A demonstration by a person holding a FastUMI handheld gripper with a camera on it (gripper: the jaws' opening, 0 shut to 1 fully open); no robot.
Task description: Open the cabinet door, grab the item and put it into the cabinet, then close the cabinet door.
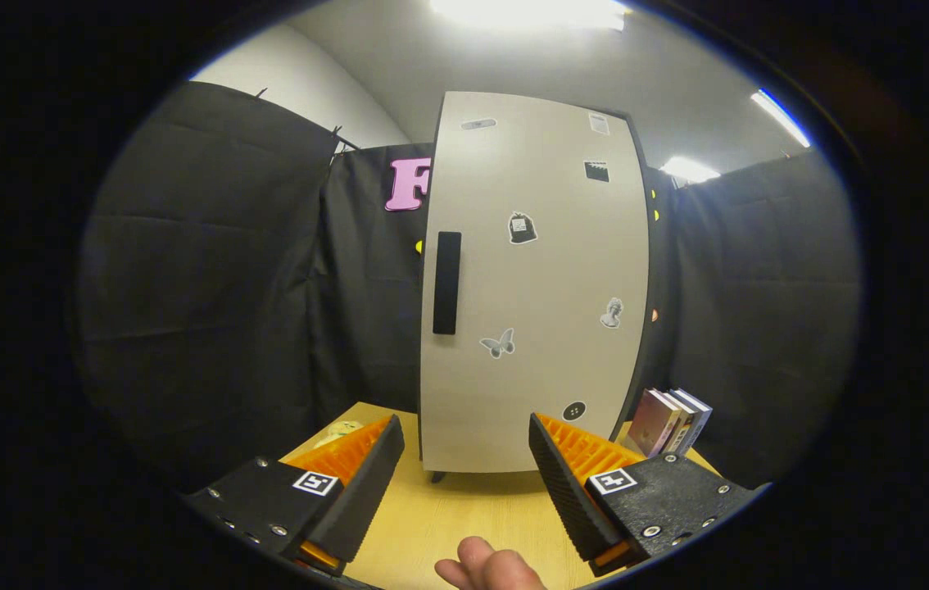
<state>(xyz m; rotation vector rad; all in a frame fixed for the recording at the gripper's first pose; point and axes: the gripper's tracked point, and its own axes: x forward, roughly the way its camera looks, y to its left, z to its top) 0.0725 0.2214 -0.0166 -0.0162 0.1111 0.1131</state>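
Booth wall: black cloth hangs behind and to both sides of the scene, creased in broad folds.
Pale object: a small light-coloured, crumpled-looking thing lies on the bench just beyond the left finger, partly hidden by it; what it is cannot be told.
Gripper: the two-finger gripper points forward with its fingers spread wide and nothing held between them.
Bench: a light wooden bench shows bare between the fingers and runs up to the foot of the cabinet.
Hand: the fingertips of a person's hand rest low in the view, nearer than the fingers and between them.
Door handle: a long, upright black bar handle is fixed near the left edge of the door, about halfway up.
Cabinet: a tall off-white cabinet with a flat, dark-edged door stands upright on the bench straight beyond the fingers, and its door is closed.
Stickers: several small black and grey stickers are scattered over the door, among them a butterfly shape and a round button shape near the bottom.
Books: a short row of thin books with pink and pale covers stands leaning on the bench just right of the cabinet, beyond the right finger.
Ceiling: bright strip lights shine above the cabinet on a white ceiling.
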